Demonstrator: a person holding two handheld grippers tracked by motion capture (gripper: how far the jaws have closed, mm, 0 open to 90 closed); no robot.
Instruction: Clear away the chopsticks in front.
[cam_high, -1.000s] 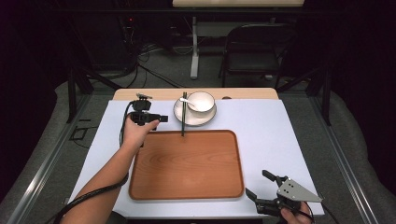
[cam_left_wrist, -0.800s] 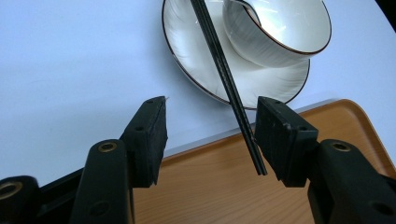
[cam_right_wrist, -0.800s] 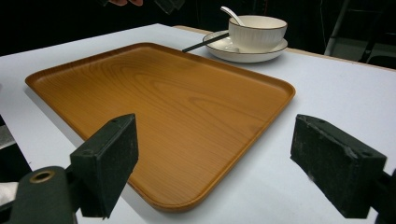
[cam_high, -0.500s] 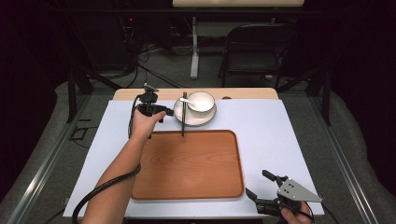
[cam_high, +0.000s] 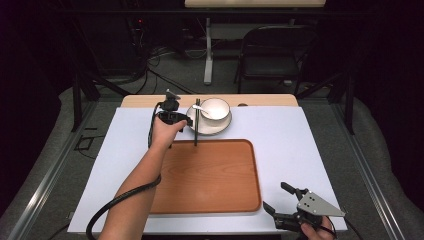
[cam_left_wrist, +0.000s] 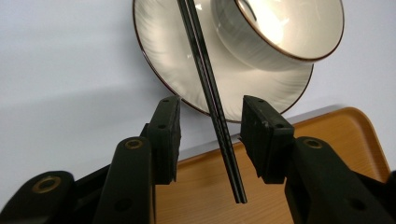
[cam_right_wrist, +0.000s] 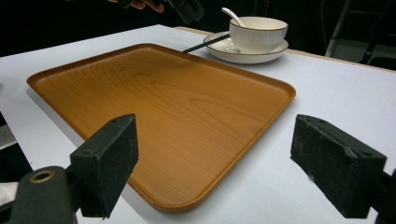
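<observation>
High view first: the left gripper (cam_high: 186, 121) has slid toward the upper centre of the frame, up to the chopsticks (cam_high: 196, 125) that lean from the saucer (cam_high: 210, 129) onto the tray (cam_high: 210, 175). Its jaws have just been closing; in the left gripper view they bracket the chopsticks (cam_left_wrist: 212, 102) with gaps either side, so nothing is gripped yet. A pickup looks imminent. That forearm stretches forward across the tray. At lower right, the right gripper (cam_high: 280, 204) rests wide open and empty.
</observation>
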